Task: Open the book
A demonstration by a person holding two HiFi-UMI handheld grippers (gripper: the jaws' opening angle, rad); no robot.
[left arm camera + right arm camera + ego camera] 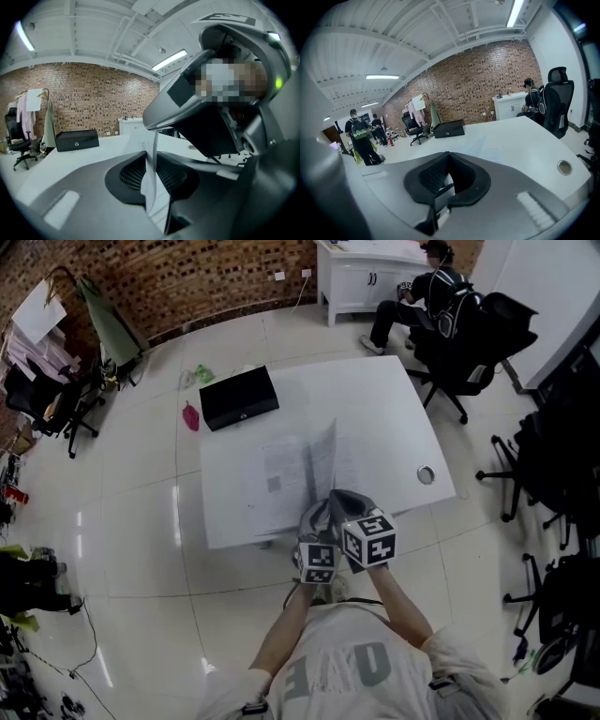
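The book (277, 479) lies open on the white table (375, 418), with one page (323, 457) standing upright over its middle. Both grippers are at the near end of that page. My right gripper (349, 504) is shut on the page's edge and holds it up; in the right gripper view its pads (440, 176) meet. My left gripper (315, 519) is just below and left of it. In the left gripper view the page (152, 159) runs through the narrow gap of that gripper (151, 154), and a strip of table shows beside the sheet, so the pads are not pressing on it.
A black box (239, 397) sits on the table's far left corner. A small round fitting (426, 474) is near the right edge. A person sits on an office chair (469, 343) by a white cabinet (366, 277). More chairs (553, 474) stand to the right.
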